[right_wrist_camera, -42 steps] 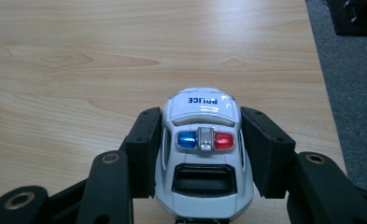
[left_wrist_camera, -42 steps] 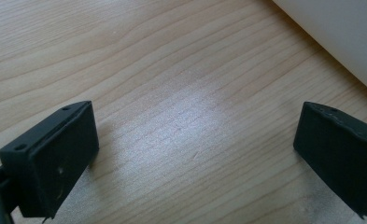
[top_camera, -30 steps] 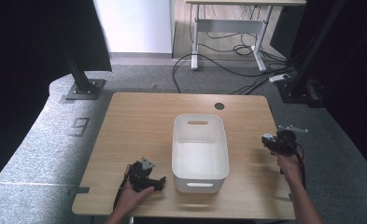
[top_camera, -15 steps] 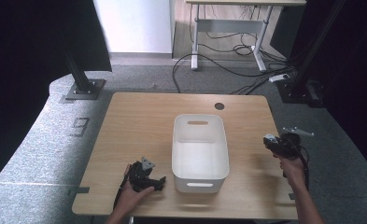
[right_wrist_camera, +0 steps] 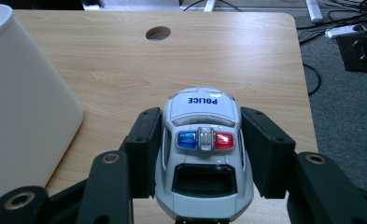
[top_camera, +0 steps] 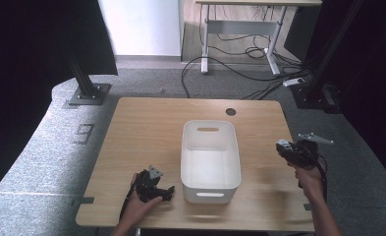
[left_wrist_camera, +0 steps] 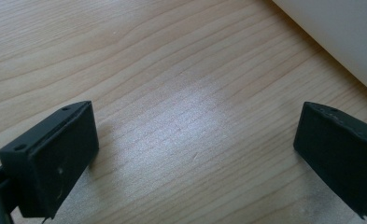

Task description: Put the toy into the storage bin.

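While right tool (right_wrist_camera: 202, 154) clamps police car (right_wrist_camera: 203, 149) | left tool (left_wrist_camera: 195, 154) wide, empty

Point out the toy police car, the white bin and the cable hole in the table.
toy police car (right_wrist_camera: 204, 140), right gripper view, on its roof light bar.
white bin (top_camera: 210, 129), high view, on its far wall beside the handle slot.
cable hole (right_wrist_camera: 158, 33), right gripper view, on its dark opening.

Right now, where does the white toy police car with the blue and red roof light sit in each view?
High view: toy police car, a small pale shape at the right gripper, over the table's right edge, right of the white plastic bin.
Left gripper view: not in it.
Right gripper view: centre bottom, clamped between the black jaws.
Shared landmark: the bin.
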Action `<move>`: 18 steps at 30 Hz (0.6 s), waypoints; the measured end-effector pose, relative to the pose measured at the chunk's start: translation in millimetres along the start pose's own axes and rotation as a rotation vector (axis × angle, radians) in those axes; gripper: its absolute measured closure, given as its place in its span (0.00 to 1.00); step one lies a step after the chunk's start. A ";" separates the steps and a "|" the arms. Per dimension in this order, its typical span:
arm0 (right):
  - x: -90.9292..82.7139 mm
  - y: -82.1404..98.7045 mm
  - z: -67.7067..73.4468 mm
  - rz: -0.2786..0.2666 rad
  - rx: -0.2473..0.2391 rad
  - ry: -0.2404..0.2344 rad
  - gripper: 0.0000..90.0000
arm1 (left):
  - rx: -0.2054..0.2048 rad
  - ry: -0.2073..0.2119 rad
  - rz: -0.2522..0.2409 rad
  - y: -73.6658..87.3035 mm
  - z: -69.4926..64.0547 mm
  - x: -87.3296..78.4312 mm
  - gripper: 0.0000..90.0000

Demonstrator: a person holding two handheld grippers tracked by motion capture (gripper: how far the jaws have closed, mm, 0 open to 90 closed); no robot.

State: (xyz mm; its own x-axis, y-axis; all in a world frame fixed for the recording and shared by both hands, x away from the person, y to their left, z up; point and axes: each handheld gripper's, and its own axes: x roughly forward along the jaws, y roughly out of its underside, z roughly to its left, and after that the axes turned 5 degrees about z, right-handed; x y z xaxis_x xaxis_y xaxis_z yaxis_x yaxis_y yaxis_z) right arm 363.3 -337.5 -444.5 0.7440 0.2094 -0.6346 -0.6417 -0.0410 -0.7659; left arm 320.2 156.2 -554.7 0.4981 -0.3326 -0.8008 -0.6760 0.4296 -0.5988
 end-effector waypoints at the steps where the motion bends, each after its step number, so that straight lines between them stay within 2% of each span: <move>1: -2.6 -0.3 1.8 -0.003 -0.005 0.001 0.55 | 0.000 0.000 0.000 0.0 0.0 0.0 0.00; 18: -23.7 -7.0 8.6 -0.033 -0.004 -0.014 0.55 | 0.000 -0.001 0.000 -0.1 0.0 0.1 0.00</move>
State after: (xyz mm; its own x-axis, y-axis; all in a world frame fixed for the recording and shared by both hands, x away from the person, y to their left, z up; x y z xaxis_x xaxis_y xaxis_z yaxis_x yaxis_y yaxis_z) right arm 348.5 -333.8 -423.2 0.7619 0.2240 -0.6077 -0.6162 -0.0379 -0.7866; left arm 320.3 156.1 -554.7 0.4984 -0.3321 -0.8008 -0.6760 0.4295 -0.5988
